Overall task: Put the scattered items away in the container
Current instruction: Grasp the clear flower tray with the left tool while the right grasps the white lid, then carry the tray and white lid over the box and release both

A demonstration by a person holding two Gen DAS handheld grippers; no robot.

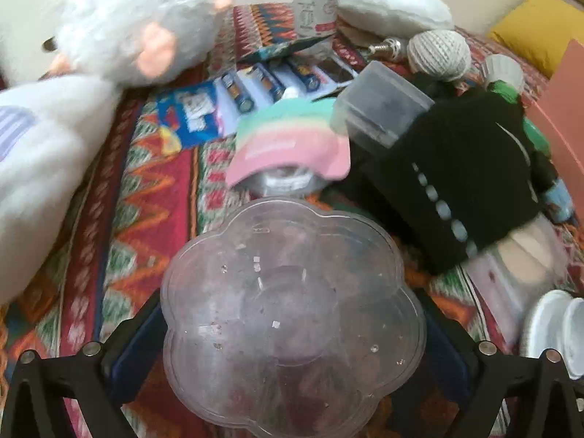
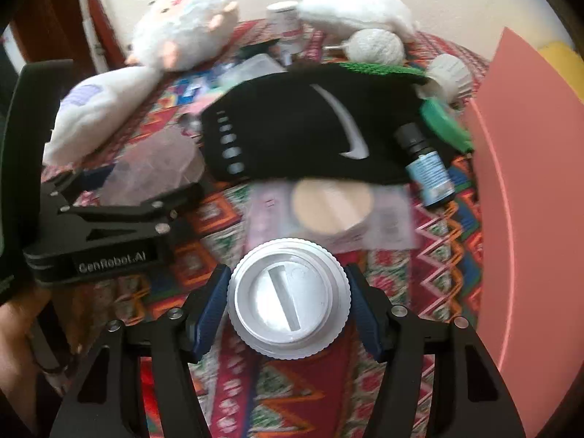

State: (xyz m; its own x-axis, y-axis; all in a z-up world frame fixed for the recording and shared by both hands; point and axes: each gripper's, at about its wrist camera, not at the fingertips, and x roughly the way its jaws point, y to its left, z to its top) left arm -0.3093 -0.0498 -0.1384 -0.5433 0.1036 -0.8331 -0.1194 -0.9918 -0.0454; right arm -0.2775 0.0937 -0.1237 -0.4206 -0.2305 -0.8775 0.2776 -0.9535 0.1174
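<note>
Two grippers worked over a patterned cloth [image 1: 153,197] crowded with clutter. From the left wrist view, the left gripper [image 1: 292,328] was closed against the sides of a clear flower-shaped plastic lid [image 1: 292,325], its blue pads pressed to either edge. Bare cloth lay open to its left; ahead sat a pink-and-green cap [image 1: 292,142], a black knit hat [image 1: 463,182] with a clear box [image 1: 383,109] atop it, and a plush sheep [image 1: 138,25] farther back. A salmon-pink container [image 1: 564,120] showed only its wall at the right edge; its inside was hidden.

From the right wrist view, the right gripper [image 2: 288,303] pinched a white ribbed cap [image 2: 288,299] between its blue pads. Just ahead lay a powder compact [image 2: 334,206], then the black hat and a small blue-labelled bottle [image 2: 427,168]. The pink container's wall rose close on the right, leaving a narrow strip of cloth between.
</note>
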